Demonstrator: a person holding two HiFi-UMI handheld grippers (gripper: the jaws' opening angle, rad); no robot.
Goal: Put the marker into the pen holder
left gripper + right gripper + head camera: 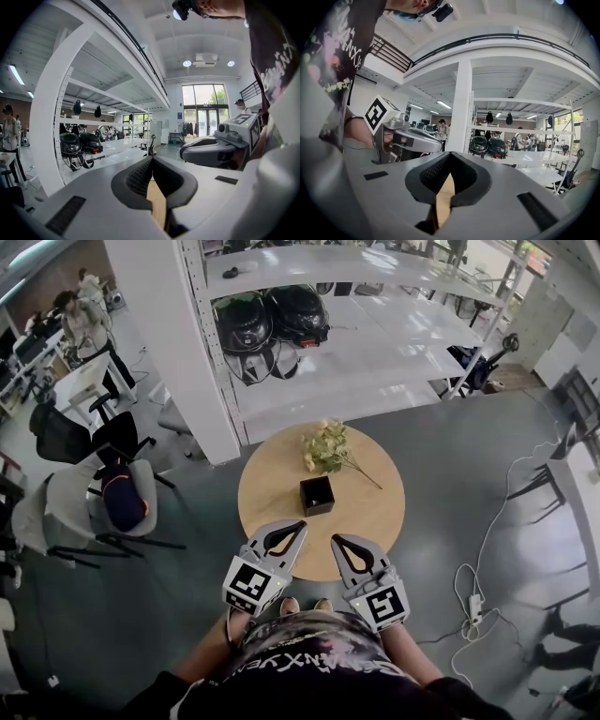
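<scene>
The left gripper (pixel 151 158) is clenched: its dark pads meet at the tips with nothing between them, and only a sliver of wood shows through the gap behind. The right gripper (pixel 450 155) is likewise clenched and empty, tips together. In the head view both are held side by side close to the person's body, near level, their tips over the near edge of a round wooden table (pixel 272 486) and angled slightly toward each other without touching; each one's own view catches the other beside it. The pen holder (pixel 317 495), a small black square box, stands upright near the middle of the table, just beyond the tips and between their two lines. Its inside is too dark to read, and the marker cannot be made out in any view. A bunch of pale flowers (pixel 325 448) lies just behind the holder, its stem trailing to the right. Past the table stands a white rack (pixel 375 352) with two dark helmets (pixel 270 320) on a shelf, and a white pillar (pixel 178 343) beside it. At the left are chairs (pixel 122 493) and desks where a person (pixel 80 320) stands. A white cable (pixel 473 606) lies on the grey floor at the right.
</scene>
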